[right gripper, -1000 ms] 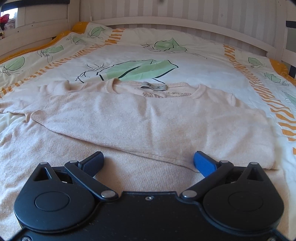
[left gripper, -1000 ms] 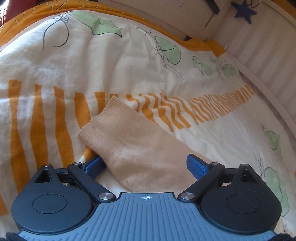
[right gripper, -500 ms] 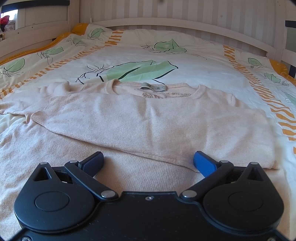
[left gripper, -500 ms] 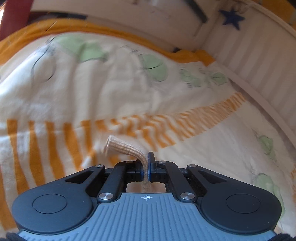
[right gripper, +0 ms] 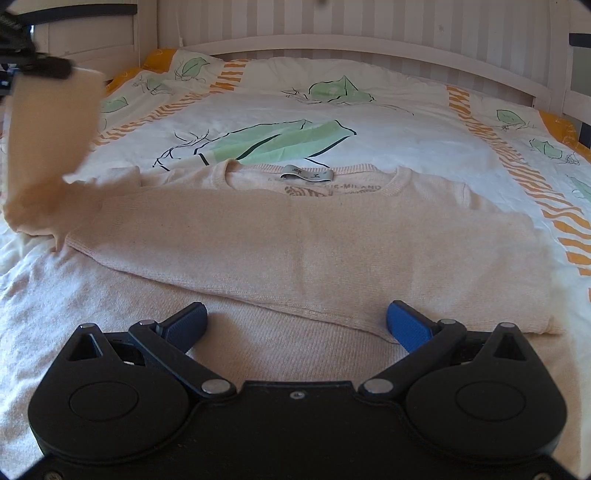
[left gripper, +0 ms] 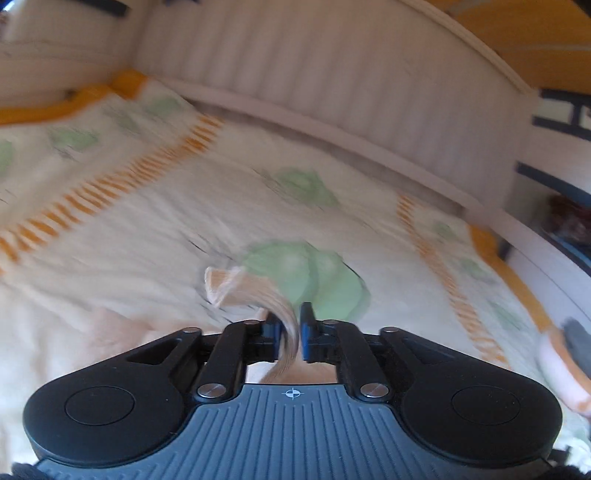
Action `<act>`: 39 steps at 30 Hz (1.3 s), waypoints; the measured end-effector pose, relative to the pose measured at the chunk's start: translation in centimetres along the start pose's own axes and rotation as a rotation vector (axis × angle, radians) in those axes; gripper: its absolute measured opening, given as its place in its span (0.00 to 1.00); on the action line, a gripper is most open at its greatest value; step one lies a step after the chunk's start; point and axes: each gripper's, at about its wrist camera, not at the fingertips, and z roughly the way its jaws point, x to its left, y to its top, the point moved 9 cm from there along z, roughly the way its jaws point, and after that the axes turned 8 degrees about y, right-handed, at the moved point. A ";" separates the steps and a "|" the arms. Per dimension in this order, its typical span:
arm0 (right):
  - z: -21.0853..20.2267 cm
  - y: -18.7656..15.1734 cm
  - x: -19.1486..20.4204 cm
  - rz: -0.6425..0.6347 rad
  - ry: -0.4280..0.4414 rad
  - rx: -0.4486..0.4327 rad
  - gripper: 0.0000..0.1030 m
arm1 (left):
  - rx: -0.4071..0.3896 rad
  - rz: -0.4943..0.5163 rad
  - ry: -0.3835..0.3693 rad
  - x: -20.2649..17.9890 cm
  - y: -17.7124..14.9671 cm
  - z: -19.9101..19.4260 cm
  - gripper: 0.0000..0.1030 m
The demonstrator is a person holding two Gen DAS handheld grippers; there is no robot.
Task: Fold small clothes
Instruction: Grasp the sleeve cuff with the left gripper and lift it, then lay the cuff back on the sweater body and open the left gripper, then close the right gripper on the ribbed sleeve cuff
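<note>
A beige knit sweater (right gripper: 295, 236) lies flat on the bed with its neck label away from me and one sleeve folded across its body. My left gripper (left gripper: 290, 332) is shut on the cuff of the other sleeve (left gripper: 255, 291) and holds it lifted above the bed; the view is blurred. The lifted sleeve (right gripper: 48, 147) also shows at the far left of the right wrist view, hanging from the left gripper (right gripper: 22, 66). My right gripper (right gripper: 295, 325) is open and empty, low over the sweater's lower part.
The bed has a white cover (right gripper: 369, 140) with green leaves and orange stripes. A white slatted bed frame (right gripper: 332, 22) runs along the far side and both ends. The right gripper's hand (left gripper: 565, 365) shows at the right edge of the left wrist view.
My left gripper closed on the sleeve cuff, lifted it off the bed and swung it round toward the sweater's body. The right gripper has not moved.
</note>
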 end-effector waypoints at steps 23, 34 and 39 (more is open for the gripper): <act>0.5 6.5 2.1 0.066 0.249 0.051 0.76 | 0.170 -0.018 0.248 12.8 -6.8 0.2 0.60; 5.2 6.4 2.8 0.191 0.299 0.138 0.62 | 0.066 -0.076 0.210 12.3 -3.7 -0.1 0.61; 6.0 6.6 3.8 0.229 0.332 0.164 0.13 | 0.075 -0.064 0.223 12.6 -4.1 0.0 0.62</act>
